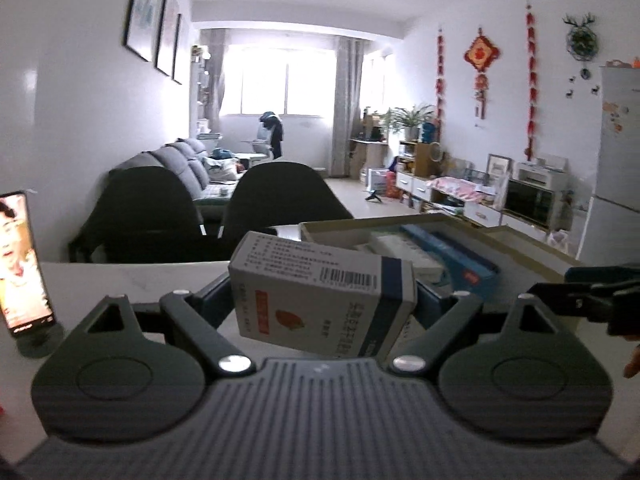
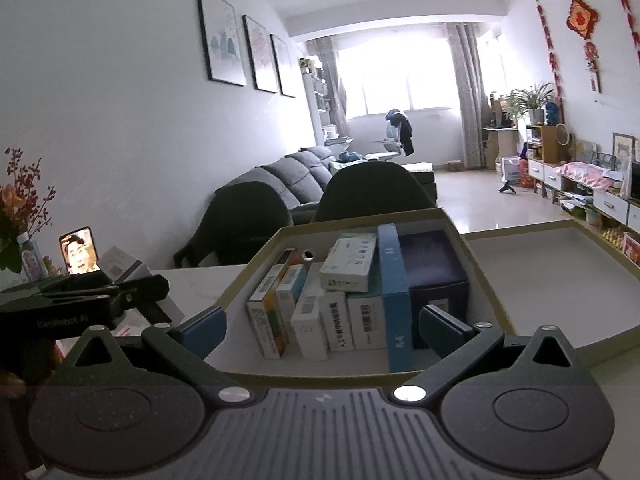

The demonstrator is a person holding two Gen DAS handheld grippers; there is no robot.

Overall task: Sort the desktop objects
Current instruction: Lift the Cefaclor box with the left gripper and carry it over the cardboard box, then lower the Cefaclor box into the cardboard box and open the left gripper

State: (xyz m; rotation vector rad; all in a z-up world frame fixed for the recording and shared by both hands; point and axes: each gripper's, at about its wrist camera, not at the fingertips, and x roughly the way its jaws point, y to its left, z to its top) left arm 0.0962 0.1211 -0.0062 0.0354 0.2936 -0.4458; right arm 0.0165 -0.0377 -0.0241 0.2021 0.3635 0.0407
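A white and grey medicine box (image 1: 320,288) with an orange label hangs tilted above the white table, and my left gripper (image 1: 324,300) is shut on it with wide-set fingers. The same box (image 2: 120,266) shows at the left of the right wrist view, beside my left gripper's body. A shallow cardboard box (image 2: 248,268) holds several upright medicine packs (image 2: 340,316) and a tall blue pack (image 2: 394,300). My right gripper (image 2: 324,330) stands open just before its near rim, nothing between its fingers.
An empty cardboard lid (image 2: 540,280) lies to the right of the filled box. A lit phone (image 1: 24,264) stands on a holder at the table's left, near a vase of flowers (image 2: 20,216). Two dark chairs (image 1: 280,196) stand behind the far table edge.
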